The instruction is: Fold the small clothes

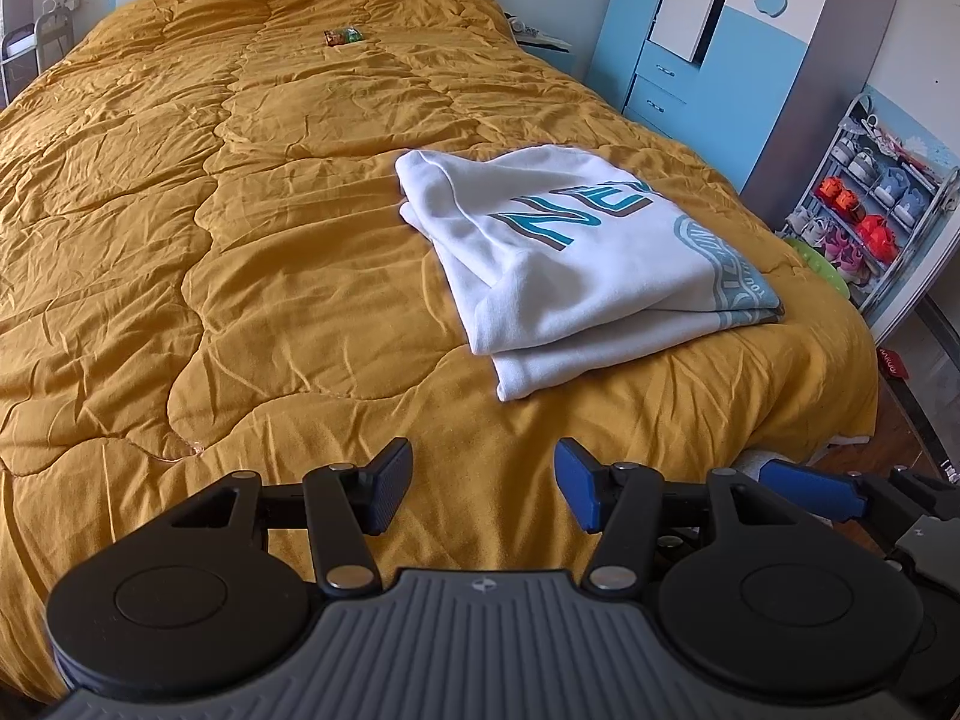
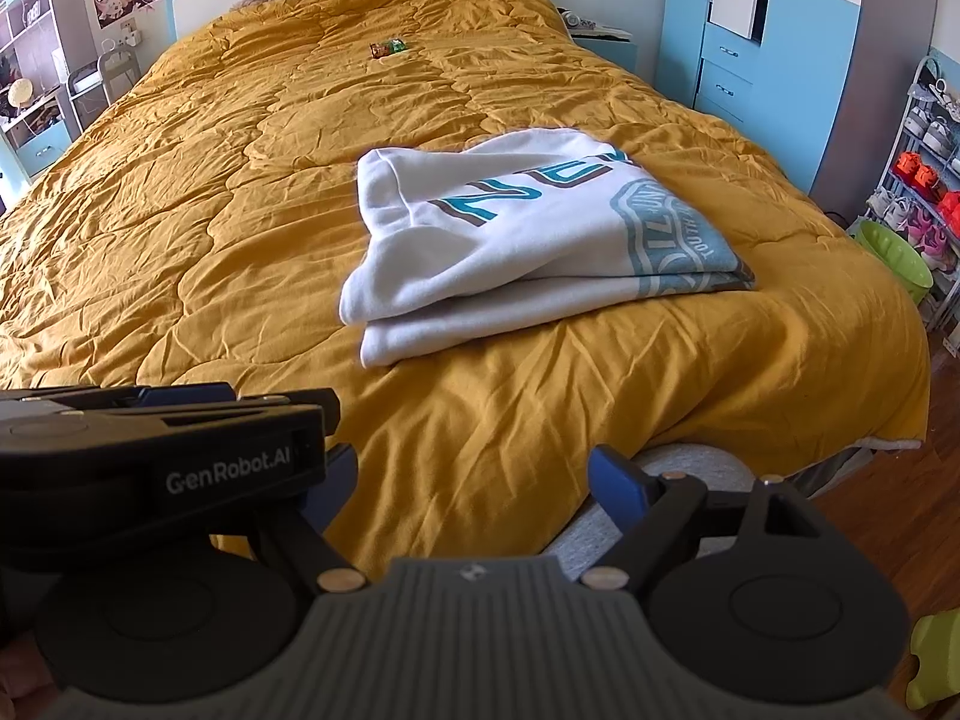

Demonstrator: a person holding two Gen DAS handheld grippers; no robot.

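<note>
One white cotton sweatshirt with teal block lettering and a round teal badge print [image 1: 576, 252] lies folded into a rough rectangle on the mustard-yellow quilted bedspread [image 1: 210, 210], near the foot of the bed, toward the side with the blue wardrobe. Layers stacked, edges uneven: bottom layer sticks out at the near edge, left corner bulges.

Left gripper [image 1: 483, 489] hangs over bare bedspread short of the sweatshirt, fingers wide, nothing between them. Right gripper [image 2: 474, 480] likewise short of the garment and empty; only its right finger [image 2: 618, 483] shows clearly, the left one sits behind the other gripper's body, but the gap reads as wide.

Judgement: fold looks nearly or fully done; what's left is tidy-up or a final halving. To do it well: approach low, pinch the two near corners catching all layers at once, lift together, carry across evenly, lay down flat, then smooth so the edges line up. Avoid grabbing bedspread with the cloth.

Counts: one sweatshirt, two grippers, one bed, one small green-and-red packet [image 1: 343, 35] far up the bedspread, one shoe rack [image 1: 870, 204], one green plastic basin [image 2: 894, 252].
</note>
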